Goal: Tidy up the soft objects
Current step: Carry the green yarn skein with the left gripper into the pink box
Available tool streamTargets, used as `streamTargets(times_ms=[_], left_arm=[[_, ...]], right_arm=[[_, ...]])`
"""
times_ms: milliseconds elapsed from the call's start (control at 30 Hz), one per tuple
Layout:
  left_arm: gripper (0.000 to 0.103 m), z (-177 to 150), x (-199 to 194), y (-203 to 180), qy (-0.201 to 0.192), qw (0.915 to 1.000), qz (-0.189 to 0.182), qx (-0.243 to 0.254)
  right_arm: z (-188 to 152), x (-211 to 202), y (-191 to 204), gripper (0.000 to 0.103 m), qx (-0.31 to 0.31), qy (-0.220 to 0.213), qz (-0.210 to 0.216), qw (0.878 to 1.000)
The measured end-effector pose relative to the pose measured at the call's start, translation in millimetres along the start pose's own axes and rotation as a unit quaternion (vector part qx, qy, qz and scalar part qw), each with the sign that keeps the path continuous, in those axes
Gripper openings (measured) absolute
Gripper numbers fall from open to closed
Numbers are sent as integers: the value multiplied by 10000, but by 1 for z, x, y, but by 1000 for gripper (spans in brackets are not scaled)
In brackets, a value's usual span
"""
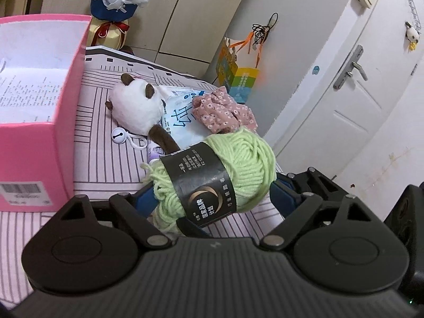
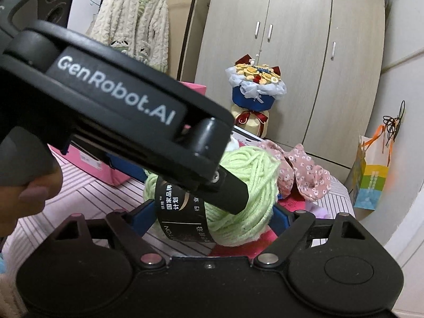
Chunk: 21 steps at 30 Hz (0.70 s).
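Green yarn skein up off the pink striped bed, clamped at both ends between the blue pads of the left tool. Same skein between the right tool pads, contact unclear. Plush cat and floral cloth behind, pink box at the bed's left edge.

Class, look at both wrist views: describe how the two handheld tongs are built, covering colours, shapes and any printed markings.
Both tongs are black plastic, with a ribbed body, two rounded lobes, silver pivot pins and blue finger pads. The left tongs appear side-on in the right wrist view, showing white "GenRobot.AI" lettering. The right tongs match, with pinkish-silver pins.
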<state>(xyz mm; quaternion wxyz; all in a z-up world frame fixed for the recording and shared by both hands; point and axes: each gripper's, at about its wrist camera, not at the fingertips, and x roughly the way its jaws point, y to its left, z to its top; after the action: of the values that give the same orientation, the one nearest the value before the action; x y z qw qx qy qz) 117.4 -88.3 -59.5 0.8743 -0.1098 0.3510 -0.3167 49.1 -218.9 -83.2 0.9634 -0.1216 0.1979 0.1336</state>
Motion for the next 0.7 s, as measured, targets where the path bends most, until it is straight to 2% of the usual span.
streamTargets(times_ms=[200,267,333,433,700], left_arm=[[88,-7,-27,-2,-27,9999,81,110],[88,-9,-36,-2,172,9994,193,236],[88,-9,-45,1,309,9991,165,233],[88,-8,-64,9,409,9989,160,166],[88,0,-117,23,304,9985,402,219]], right_arm=[[9,-14,13,89,-1,-2,98,10000],[14,-16,16,89,65,110,202,9997],[20,-18,21,90,265,342,382,9983],[28,-24,28,90,466,455,643,9958],[60,-30,54,90,537,586,1268,9887]])
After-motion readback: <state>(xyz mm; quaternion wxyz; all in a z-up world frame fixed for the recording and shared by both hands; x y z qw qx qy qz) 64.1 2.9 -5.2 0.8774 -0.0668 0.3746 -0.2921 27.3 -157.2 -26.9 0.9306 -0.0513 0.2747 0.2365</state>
